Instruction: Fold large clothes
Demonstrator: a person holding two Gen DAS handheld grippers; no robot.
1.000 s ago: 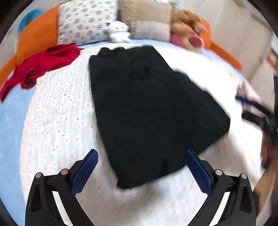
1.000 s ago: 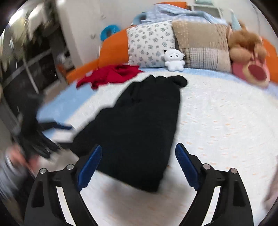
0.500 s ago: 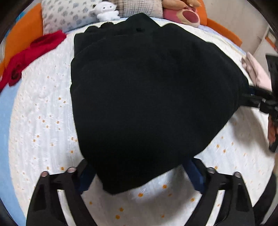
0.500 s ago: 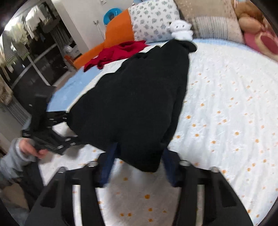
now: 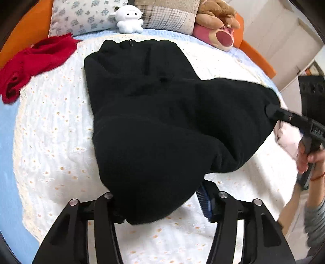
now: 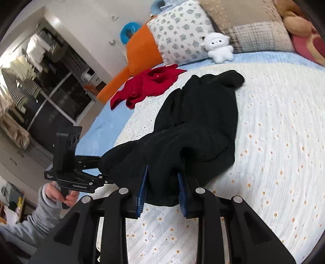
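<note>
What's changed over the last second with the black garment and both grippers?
Both grippers came down from open hover and shut on the near hem of the black garment: left gripper, right gripper. The hem is now lifted and bunched. The red garment and white plush stayed put.

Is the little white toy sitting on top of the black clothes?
No, the white toy sits by the pillows, apart from the black garment.
</note>
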